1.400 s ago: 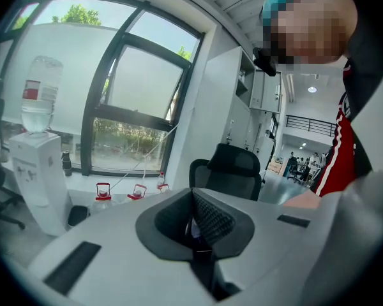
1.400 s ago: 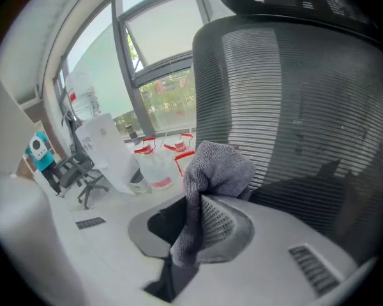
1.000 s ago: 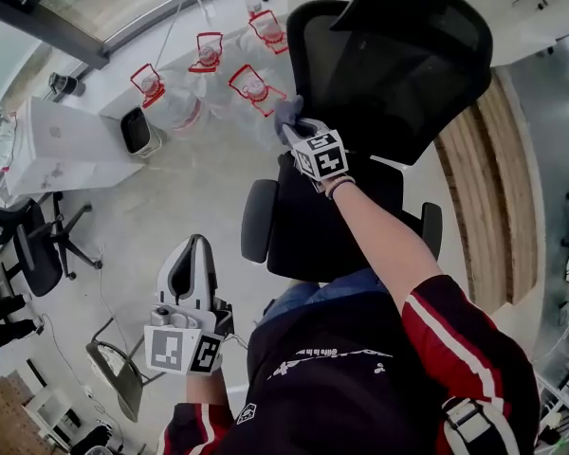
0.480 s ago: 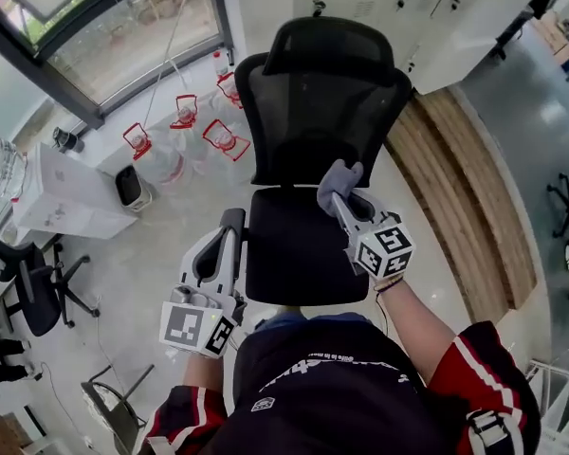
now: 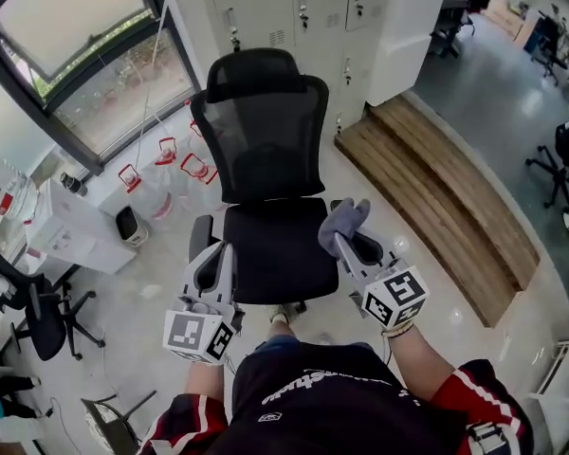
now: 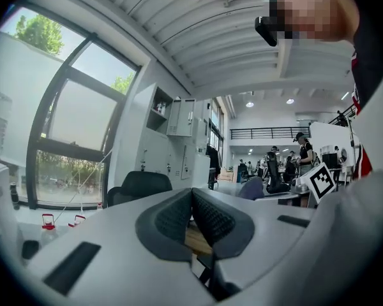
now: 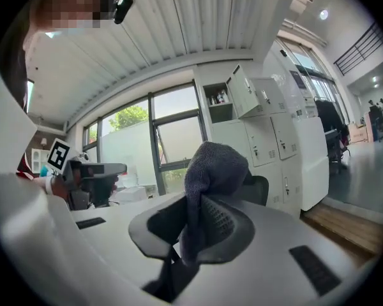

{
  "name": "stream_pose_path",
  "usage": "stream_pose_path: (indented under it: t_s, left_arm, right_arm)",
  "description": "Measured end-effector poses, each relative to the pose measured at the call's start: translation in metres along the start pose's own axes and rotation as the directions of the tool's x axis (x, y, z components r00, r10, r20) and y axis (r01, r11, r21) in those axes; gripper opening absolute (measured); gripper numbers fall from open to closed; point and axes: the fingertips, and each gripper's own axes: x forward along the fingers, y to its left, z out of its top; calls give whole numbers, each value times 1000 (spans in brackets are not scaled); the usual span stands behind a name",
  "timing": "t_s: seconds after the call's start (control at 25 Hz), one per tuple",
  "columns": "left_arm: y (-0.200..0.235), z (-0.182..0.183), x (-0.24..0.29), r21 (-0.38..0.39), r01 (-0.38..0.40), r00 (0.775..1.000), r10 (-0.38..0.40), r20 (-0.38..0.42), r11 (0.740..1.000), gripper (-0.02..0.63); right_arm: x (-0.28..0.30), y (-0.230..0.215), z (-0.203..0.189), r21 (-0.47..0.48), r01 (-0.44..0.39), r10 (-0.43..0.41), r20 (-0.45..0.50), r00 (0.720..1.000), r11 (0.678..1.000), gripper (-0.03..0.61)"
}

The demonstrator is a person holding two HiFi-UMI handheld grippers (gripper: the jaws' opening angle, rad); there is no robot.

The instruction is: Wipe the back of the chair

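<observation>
Jaws on the right gripper (image 5: 342,243) clamp a grey cloth (image 5: 343,222); those on the left gripper (image 5: 216,256) are pinched together, empty. Ahead of both stands the chair (image 5: 266,150), the cloth held clear of its back, so the wiping seemingly remains to do.

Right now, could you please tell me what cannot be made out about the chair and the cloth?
- Chair: the rear of its back, head view, faces away from the camera.
- Chair base: head view, hidden under the seat.
- Most of the chair: left gripper view, blocked by the left tongs' body; right gripper view, by the cloth.
- Cloth's pinched end: right gripper view, buried between the right tongs.
</observation>
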Motion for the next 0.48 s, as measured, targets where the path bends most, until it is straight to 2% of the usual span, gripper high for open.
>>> stream_pose_path:
  t_s: [0.2, 0.48]
  left_arm:
    - [-63, 14, -38, 37, 5, 1000, -5, 8, 999, 24]
    - [-89, 24, -74, 44, 39, 999, -39, 11, 998, 25]
  right_arm:
    - [-68, 35, 7, -23, -35, 35, 6, 999, 999, 64]
    - [-103, 85, 19, -49, -59, 60, 30, 998, 997, 64]
